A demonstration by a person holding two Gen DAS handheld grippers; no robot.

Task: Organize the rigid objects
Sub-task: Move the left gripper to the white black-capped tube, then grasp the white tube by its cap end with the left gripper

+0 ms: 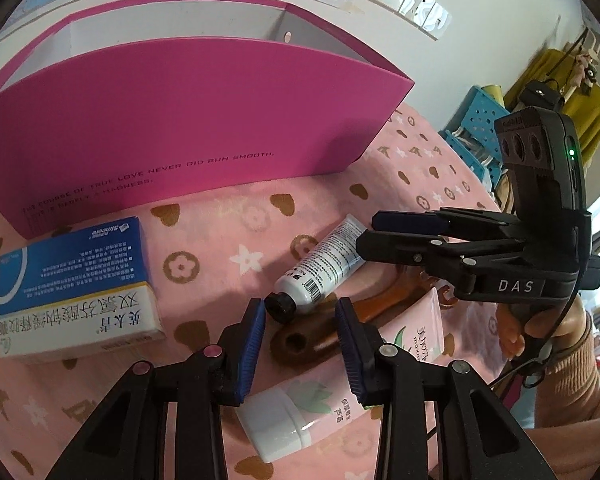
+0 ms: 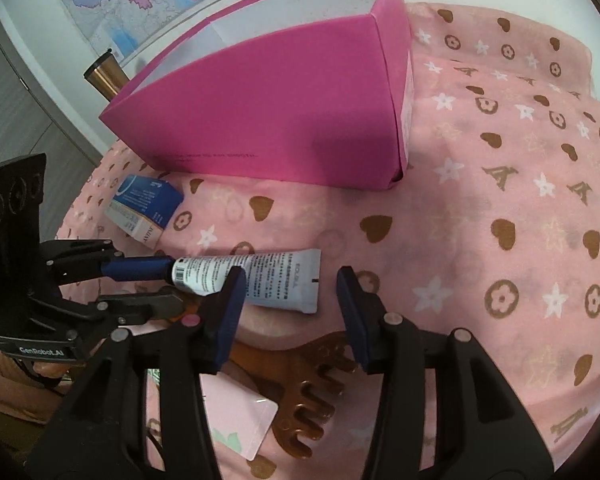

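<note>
Two pairs of tongs hang over a pink patterned cloth (image 2: 500,208) spread on the surface, with a magenta box (image 1: 188,120) standing open across the upper part of both views. In the left wrist view the left tongs (image 1: 300,316) fill the lower centre, their blue pads apart with nothing pressed between them; the black cap of a white tube (image 1: 324,268) lies just beside the tip of the left-hand pad, and the tube runs up and to the right from there. Under the gap lie the handle of a brown wooden comb (image 1: 340,320) and a pink tube with a white cap (image 1: 300,412), lower in the frame. A blue and white medicine carton (image 1: 76,288) sits at the left, below the box's front wall. In the right wrist view the right tongs (image 2: 290,280) stand apart as well, gripping nothing; the flat crimped end of the white tube (image 2: 260,280) lies in the gap, nearer the left pad, and the comb's teeth (image 2: 312,396) show below. At the right of the left view, a hand (image 1: 540,328) holds the right tongs.
</note>
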